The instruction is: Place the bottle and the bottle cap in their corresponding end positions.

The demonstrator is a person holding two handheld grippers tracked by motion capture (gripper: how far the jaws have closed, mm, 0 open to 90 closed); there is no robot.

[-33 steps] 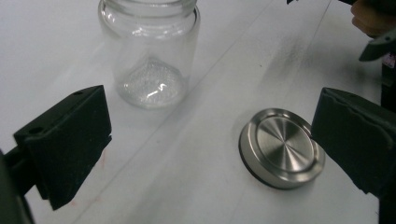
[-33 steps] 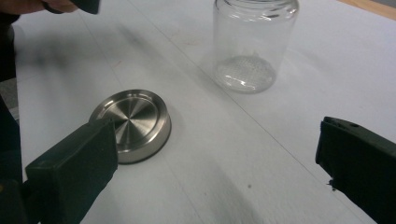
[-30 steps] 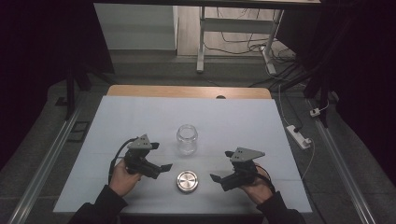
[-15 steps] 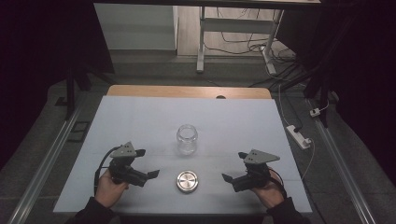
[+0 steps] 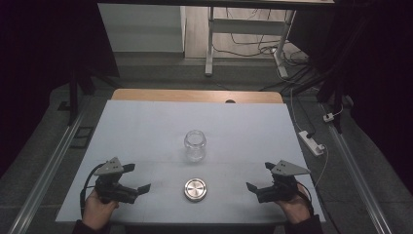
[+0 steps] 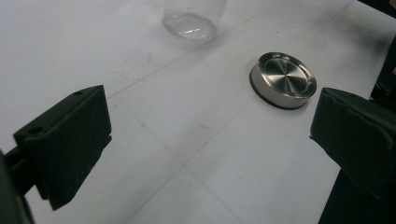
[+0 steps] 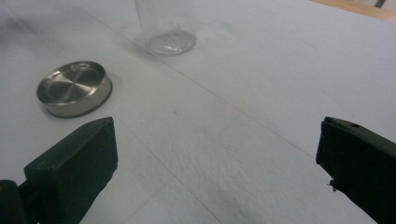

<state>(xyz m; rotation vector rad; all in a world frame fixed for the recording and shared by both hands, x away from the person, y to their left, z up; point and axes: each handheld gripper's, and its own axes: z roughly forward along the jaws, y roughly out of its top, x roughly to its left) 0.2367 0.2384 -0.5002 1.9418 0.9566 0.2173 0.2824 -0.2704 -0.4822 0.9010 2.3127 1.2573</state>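
Note:
A clear glass jar (image 5: 195,144) stands upright and uncovered at the middle of the white table (image 5: 146,126). Its round metal lid (image 5: 195,189) lies flat in front of it, nearer the front edge. My left gripper (image 5: 134,178) rests near the front left, open, its jaws turned toward the lid. My right gripper (image 5: 261,176) sits near the front right, open as well. In the left gripper view the lid (image 6: 283,80) lies ahead to the right and the jar's base (image 6: 190,24) is farther off. The right gripper view has the lid (image 7: 74,88) at left and the jar's base (image 7: 170,43) beyond.
A white power strip (image 5: 312,142) with its cable lies just off the table's right edge. A wooden strip (image 5: 195,95) runs along the table's far edge. Metal rails (image 5: 44,175) flank the table on the floor.
Both grippers have drawn back from the lid and jar, outward and toward the front edge of the table. The jar and lid have stayed put.

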